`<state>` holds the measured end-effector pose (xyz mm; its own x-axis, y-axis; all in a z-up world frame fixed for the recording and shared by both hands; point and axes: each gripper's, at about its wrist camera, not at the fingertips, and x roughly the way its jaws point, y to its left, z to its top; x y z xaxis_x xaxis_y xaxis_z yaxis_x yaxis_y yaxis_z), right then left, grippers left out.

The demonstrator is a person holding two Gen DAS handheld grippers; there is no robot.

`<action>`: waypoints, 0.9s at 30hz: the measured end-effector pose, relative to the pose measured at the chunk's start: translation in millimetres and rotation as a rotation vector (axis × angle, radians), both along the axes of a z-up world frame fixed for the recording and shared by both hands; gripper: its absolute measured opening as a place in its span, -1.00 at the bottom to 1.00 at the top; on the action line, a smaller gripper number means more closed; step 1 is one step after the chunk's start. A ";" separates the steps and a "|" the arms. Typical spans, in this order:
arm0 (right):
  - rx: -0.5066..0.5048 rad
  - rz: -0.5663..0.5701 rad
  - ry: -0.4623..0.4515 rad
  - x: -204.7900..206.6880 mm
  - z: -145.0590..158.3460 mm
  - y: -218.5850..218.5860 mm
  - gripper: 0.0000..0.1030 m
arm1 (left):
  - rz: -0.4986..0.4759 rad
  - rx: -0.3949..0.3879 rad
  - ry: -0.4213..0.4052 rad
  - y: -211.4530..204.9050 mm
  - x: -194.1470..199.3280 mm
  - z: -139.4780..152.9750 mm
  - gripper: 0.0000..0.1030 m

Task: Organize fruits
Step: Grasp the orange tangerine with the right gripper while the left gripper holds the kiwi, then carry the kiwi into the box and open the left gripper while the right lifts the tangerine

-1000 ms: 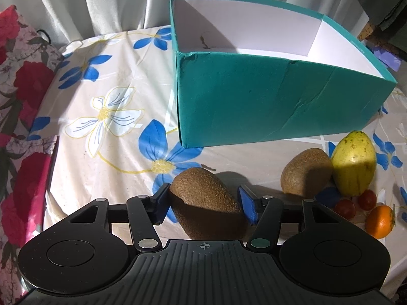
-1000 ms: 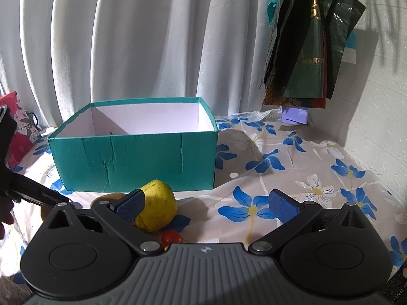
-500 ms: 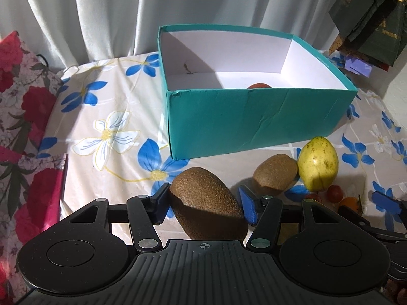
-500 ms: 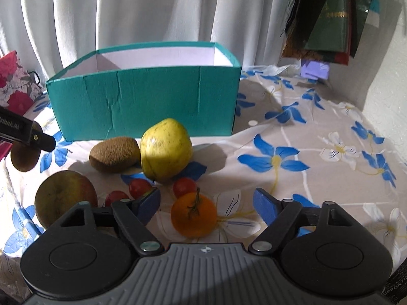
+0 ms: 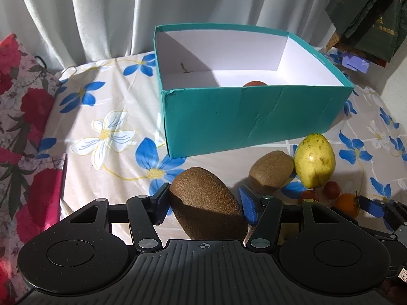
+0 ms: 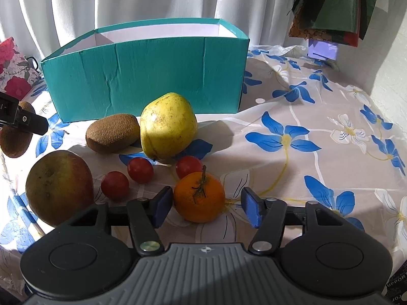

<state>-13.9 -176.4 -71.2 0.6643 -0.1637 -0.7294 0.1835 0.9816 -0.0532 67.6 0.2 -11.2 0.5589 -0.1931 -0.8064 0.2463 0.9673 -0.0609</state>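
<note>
Left gripper (image 5: 203, 204): black ribbed housing, two round black discs either side, small crosshair mark at centre.
Left fingers (image 5: 160, 203): black linkage arms, silver screws, blue pads.
Right gripper (image 6: 207, 207): grey ribbed housing, black discs, same crosshair mark.
Right fingers (image 6: 250, 209): black arms, silver screws, blue pads.

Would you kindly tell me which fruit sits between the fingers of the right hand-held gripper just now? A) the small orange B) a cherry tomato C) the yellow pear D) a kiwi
A: in the right wrist view the small orange lies between the open blue pads of the right hand-held gripper, not yet squeezed.
</note>
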 end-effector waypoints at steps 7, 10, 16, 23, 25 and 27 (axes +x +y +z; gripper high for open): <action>0.015 0.019 -0.006 2.9 -2.8 0.7 -0.19 | -0.007 0.020 -0.010 -3.2 -2.0 3.0 0.20; 0.005 0.020 -0.011 2.3 -2.2 2.6 -0.21 | -0.011 0.029 -0.018 -4.8 -3.0 4.7 0.20; 0.001 -0.009 -0.051 -2.8 9.2 -2.0 -0.21 | -0.027 0.038 -0.047 -9.6 -3.6 12.2 0.20; -0.009 -0.048 -0.102 -8.5 25.0 -8.6 -0.21 | -0.058 0.038 -0.082 -21.0 -0.1 23.7 0.20; -0.011 -0.055 -0.117 -10.2 29.6 -8.6 -0.21 | -0.066 0.035 -0.090 -23.8 0.2 26.1 0.20; -0.013 -0.059 -0.127 -11.9 32.8 -8.5 -0.21 | -0.072 0.036 -0.094 -26.3 0.2 27.1 0.20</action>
<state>-25.8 -184.9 -38.4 0.7402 -0.2144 -0.6373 0.2471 0.9682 -0.0388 67.7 -26.1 16.0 0.6182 -0.2075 -0.7581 0.3186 0.9479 0.0003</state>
